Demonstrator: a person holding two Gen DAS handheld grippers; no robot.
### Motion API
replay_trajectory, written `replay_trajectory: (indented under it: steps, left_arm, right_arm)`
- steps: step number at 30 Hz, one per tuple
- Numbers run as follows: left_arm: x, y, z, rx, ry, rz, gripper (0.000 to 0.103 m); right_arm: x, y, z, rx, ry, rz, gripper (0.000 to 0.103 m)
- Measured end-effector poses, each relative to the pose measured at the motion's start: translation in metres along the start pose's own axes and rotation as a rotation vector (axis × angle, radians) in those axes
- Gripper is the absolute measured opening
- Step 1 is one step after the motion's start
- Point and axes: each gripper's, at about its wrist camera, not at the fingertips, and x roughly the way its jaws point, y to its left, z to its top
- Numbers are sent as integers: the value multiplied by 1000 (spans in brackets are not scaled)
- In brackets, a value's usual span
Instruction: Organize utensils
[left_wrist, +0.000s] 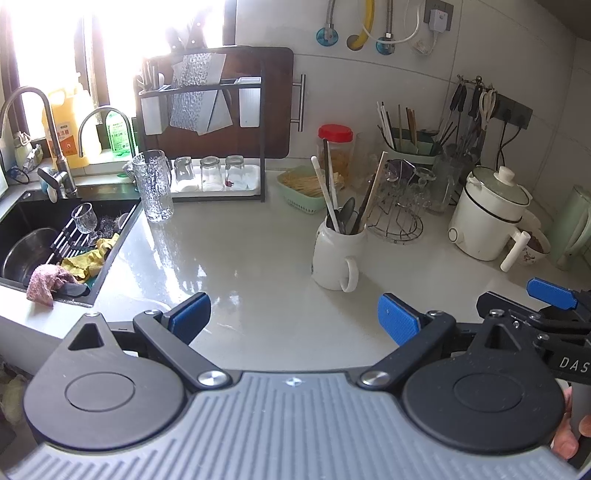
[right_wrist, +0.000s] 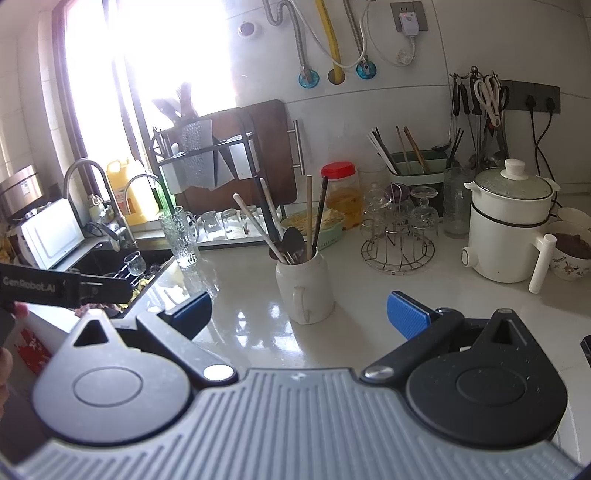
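While both grippers are hovering spread and empty above the pale glossy countertop (left_wrist: 236, 258), the white ceramic mug (left_wrist: 338, 254) of utensils is standing ahead of them.

In the left wrist view, the left gripper (left_wrist: 293, 319) is holding its blue-padded fingers (left_wrist: 190, 317) wide apart with nothing between them; the mug is sitting just beyond, right of centre, handle facing the camera, carrying a dark metal spoon (left_wrist: 346, 214) and leaning white and wooden chopsticks (left_wrist: 327, 192), with the wire glass rack (left_wrist: 397, 218) just beside it and the black sink (left_wrist: 55, 243) well apart on the left. In the right wrist view, the right gripper (right_wrist: 299, 314) is likewise gaping, and the mug (right_wrist: 304, 284) is standing near, roughly between its fingertips, beyond them.
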Motion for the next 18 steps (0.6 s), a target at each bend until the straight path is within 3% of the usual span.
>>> replay_trajectory:
  steps: [18]
  left_arm:
    - [5,12,1,-24,-1,-1,99]
  right_arm:
    - [4,0,0,-6,2,-9,103]
